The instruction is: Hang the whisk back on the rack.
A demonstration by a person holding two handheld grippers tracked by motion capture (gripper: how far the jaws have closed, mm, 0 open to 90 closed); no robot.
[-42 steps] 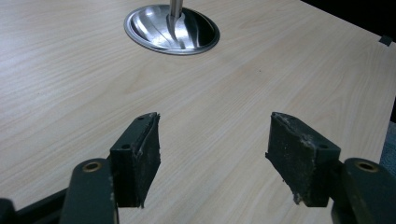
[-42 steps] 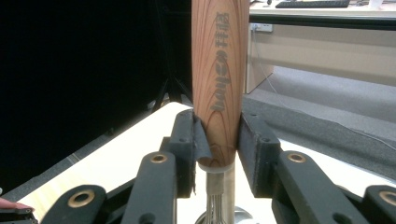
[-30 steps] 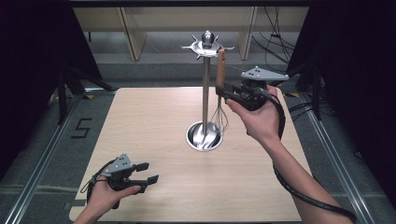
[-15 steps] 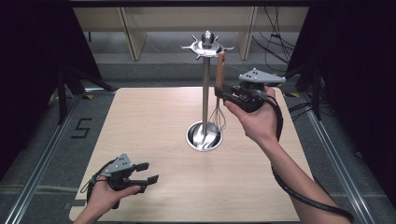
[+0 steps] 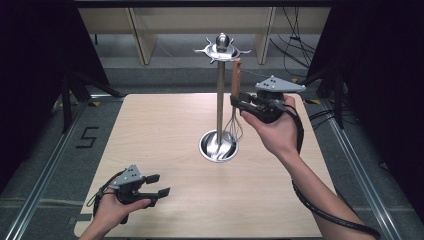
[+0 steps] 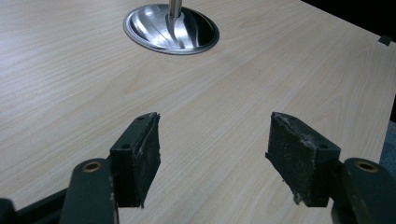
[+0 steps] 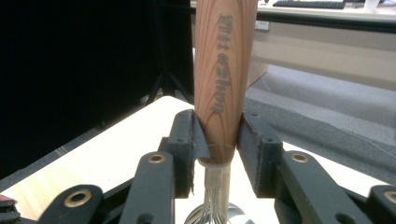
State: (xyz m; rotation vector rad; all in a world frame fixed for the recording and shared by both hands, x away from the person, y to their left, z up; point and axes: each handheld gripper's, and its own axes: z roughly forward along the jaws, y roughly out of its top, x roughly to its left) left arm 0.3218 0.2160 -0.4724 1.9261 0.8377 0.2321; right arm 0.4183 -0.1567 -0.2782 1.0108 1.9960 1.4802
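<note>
- The right hand-held gripper is raised above the worktop, at about 2 o'clock from the worktop's middle in the high view, its jaws pointing toward 9 o'clock.
- Its jaws are clamped on the lower end of the wooden handle of a whisk; in the right gripper view the handle stands upright between the two black pads, with dark lettering running along it, and the wire loops begin just below the pads.
- The whisk hangs upright just beside the pole of a metal stand, on the pole's 3 o'clock side; its handle top reaches up near the star-shaped hook ring at the top of the stand, though whether it hangs on a hook I cannot tell.
- The whisk's wires reach down over the stand's round dished base, which sits a little past the worktop's centre toward 1 o'clock.
- The left hand-held gripper is low over the worktop at about 7 o'clock, near the close edge, held in the person's left hand.
- Its jaws stand wide apart with nothing between them; in the left gripper view bare wood shows in the gap, and the base lies well ahead toward 12 o'clock.
</note>
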